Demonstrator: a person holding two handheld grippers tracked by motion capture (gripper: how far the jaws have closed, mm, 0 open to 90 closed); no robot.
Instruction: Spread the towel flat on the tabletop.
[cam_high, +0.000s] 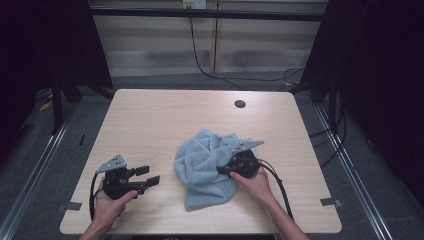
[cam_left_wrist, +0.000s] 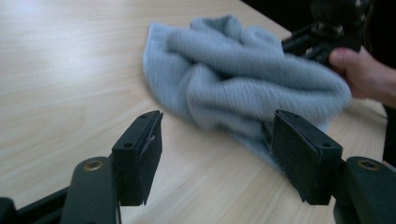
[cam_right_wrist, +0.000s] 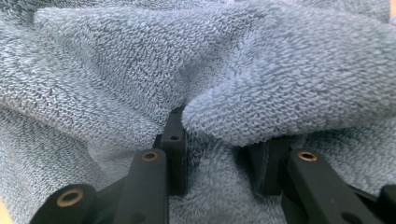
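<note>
our right gripper (cam_right_wrist: 217, 154) is buried in the towel (cam_right_wrist: 140, 84), its jaws partly closed with a thick fold of terry bunched between them and draped over the tips; they look pinched on that fold, though the cloth hides the actual contact. we bite into a raised ridge rather than a flat edge because the crumpled heap offers nothing else to catch there. seen from above, this gripper (cam_high: 223, 170) enters the towel (cam_high: 202, 165) from its right side, low and near the table (cam_high: 150, 115), so the fold can be lifted or dragged without the whole pile rolling.

our left gripper (cam_left_wrist: 215, 154) is spread wide and holds nothing. it sits on bare wood, a little apart from the towel (cam_left_wrist: 243, 79) and aimed at its near edge, ready, we judge, to take a second hold.

the towel lies crumpled slightly right of the table's middle, toward our side.
</note>
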